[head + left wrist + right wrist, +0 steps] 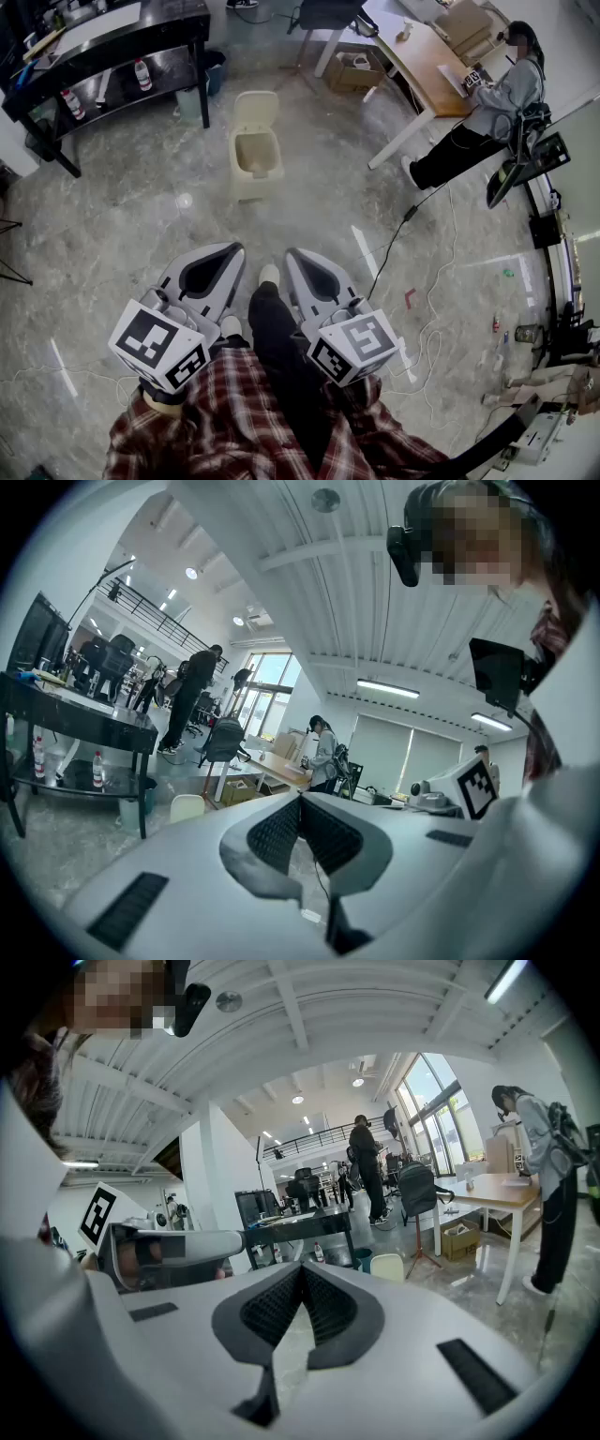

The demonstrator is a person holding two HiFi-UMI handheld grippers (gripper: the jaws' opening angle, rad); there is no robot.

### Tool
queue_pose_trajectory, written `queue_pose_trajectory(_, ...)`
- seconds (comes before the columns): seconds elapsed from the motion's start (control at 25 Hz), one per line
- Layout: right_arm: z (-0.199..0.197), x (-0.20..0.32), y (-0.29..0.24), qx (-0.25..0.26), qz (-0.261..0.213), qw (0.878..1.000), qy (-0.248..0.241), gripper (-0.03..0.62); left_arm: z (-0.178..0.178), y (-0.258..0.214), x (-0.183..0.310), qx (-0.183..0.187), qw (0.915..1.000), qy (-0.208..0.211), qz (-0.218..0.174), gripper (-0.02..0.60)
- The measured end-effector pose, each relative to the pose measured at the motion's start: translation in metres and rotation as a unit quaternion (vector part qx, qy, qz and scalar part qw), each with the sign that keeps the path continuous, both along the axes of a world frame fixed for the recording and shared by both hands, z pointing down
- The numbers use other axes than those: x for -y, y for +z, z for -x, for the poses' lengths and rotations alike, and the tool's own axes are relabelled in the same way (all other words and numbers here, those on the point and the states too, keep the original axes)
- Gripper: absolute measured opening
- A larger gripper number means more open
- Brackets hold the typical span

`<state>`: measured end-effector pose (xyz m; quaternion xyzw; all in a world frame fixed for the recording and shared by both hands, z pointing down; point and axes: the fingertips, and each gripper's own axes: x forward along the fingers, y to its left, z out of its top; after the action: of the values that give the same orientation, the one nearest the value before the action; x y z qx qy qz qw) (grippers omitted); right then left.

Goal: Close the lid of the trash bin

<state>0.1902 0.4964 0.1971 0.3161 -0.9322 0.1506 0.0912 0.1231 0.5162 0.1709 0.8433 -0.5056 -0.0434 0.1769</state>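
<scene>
Plaid shirt [234, 422] and dark trousers [281, 347] fill the bottom of the head view, and both grippers are held close in front of the body, one either side of the leg. The left gripper [232, 251] and the right gripper [293, 255] point forward across the marble floor [122, 234], each with its marker cube nearest the person.

In the left gripper view, the left gripper's ribbed fingers [277, 832] are clenched together, tips meeting, with nothing between them. The right gripper view shows the same: its fingers [328, 1307] are pressed tip to tip and grasp nothing.

The trash bin [255, 159] stands on the floor well ahead of both grippers, roughly in line with the gap between them and apart from both. It is cream-coloured, and its lid [255, 108] stands raised at the far side, so the inside of the bin is open to the head view. From each gripper view, only a pale upper part of the bin shows just above the gripper's body, slightly to the side of the closed fingertips.

A black bench [112, 37] with bottles on its lower shelf stands to the bin's far left. A wooden bench [422, 56] stands to the far right, with a person [487, 103] in a grey top beside it. A black cable [403, 225] trails across the floor on the right.
</scene>
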Motion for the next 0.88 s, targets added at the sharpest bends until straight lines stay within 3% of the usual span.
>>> queue_pose_trajectory(0.6,0.006,0.195,-0.012,-0.003,-0.004,0.998,-0.06,0.012,0.01,-0.013,0.193,0.0,0.9983,-0.059,-0.002,0.012)
queue_pose_trajectory(0.88,-0.005,0.257,-0.011,-0.004,0.009,0.997,-0.08,0.012,0.015,-0.017,0.248,0.002,0.9951,-0.099,0.003,0.012)
